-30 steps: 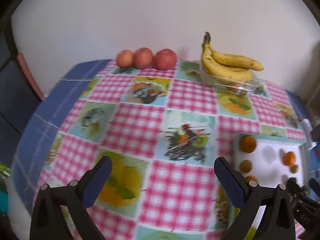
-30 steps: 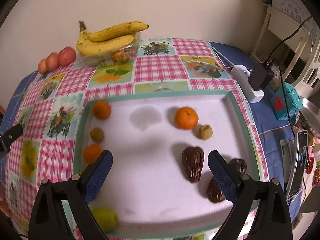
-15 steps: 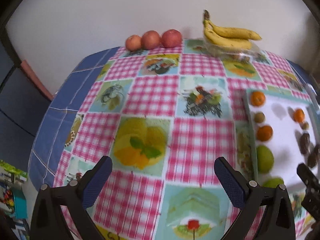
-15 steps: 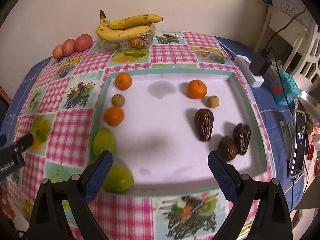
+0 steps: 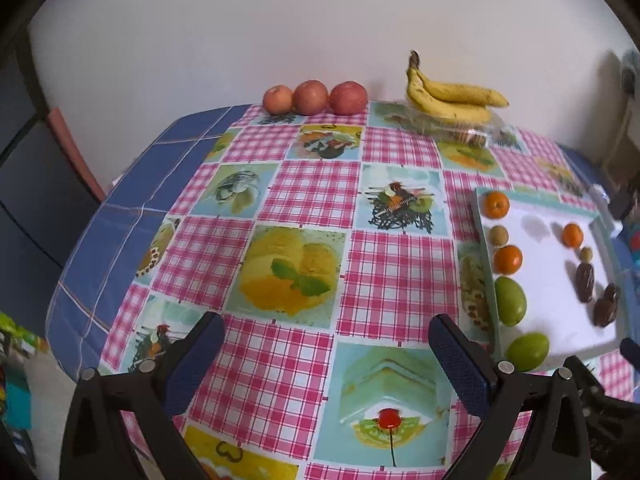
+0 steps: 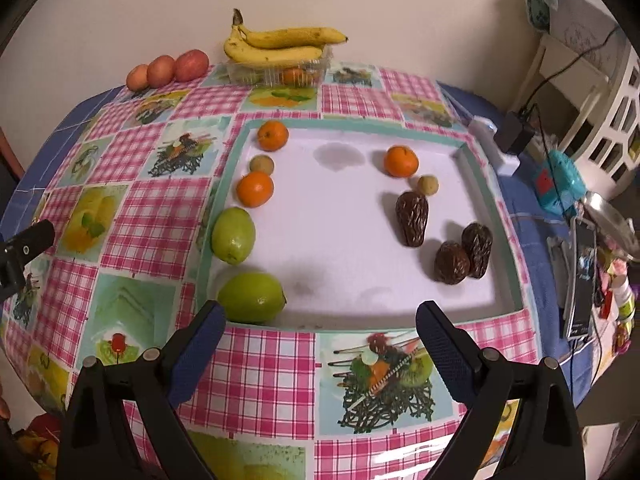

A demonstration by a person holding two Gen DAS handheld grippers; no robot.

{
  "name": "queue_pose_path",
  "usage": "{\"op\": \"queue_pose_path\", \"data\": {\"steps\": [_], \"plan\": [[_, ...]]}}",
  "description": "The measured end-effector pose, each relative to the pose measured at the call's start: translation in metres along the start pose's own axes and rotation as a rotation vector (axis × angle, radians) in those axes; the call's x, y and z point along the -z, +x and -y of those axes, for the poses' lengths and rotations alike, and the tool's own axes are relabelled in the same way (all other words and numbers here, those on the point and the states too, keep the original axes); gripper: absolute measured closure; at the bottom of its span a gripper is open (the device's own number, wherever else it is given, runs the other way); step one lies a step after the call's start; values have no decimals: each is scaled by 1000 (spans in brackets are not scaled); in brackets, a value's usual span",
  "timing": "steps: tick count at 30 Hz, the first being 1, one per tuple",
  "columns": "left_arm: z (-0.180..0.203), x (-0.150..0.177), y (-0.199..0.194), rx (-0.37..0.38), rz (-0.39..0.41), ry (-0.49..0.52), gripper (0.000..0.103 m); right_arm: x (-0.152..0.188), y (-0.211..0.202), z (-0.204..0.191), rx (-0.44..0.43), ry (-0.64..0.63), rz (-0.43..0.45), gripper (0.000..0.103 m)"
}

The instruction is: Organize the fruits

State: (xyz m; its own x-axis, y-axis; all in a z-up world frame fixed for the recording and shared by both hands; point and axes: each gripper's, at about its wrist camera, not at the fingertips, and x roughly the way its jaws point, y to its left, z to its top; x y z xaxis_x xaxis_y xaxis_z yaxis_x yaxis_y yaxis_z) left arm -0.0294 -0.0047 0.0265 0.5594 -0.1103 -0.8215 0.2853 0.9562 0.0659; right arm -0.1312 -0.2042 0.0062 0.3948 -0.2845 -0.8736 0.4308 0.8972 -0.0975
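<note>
A white tray (image 6: 348, 216) with a teal rim lies on the checked tablecloth. Along its left side sit two oranges (image 6: 255, 188), a small brown fruit (image 6: 262, 164) and two green fruits (image 6: 233, 234). On its right are a third orange (image 6: 401, 161), another small fruit (image 6: 428, 185) and three dark brown dates (image 6: 412, 218). My right gripper (image 6: 320, 344) hangs open in front of the tray's near edge, holding nothing. My left gripper (image 5: 326, 354) is open over the cloth, left of the tray (image 5: 552, 292).
Bananas (image 6: 276, 46) rest on a clear box by the wall, with three red apples (image 6: 168, 70) to their left. A white charger with cables (image 6: 494, 146), a teal device (image 6: 558, 180) and a phone (image 6: 580, 280) crowd the table's right edge.
Both grippers have pulled back towards the table's near edge and risen; more of the cloth and the whole tray now show. The fruits have stayed in place.
</note>
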Motion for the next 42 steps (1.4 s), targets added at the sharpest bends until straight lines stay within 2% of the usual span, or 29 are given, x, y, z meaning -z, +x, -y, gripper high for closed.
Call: {"op": "queue_pose_path", "data": {"steps": [6, 10, 23, 42], "plan": [[-6, 4, 6, 34, -89, -10, 0, -2, -8, -5, 27, -19, 37, 7], [-3, 7, 7, 46, -114, 6, 0, -4, -12, -6, 31, -21, 54, 7], [3, 5, 3, -16, -93, 94, 0, -4, -15, 2, 14, 18, 66, 7], [11, 6, 1, -20, -88, 131, 0, -4, -15, -1, 11, 15, 59, 7]]}}
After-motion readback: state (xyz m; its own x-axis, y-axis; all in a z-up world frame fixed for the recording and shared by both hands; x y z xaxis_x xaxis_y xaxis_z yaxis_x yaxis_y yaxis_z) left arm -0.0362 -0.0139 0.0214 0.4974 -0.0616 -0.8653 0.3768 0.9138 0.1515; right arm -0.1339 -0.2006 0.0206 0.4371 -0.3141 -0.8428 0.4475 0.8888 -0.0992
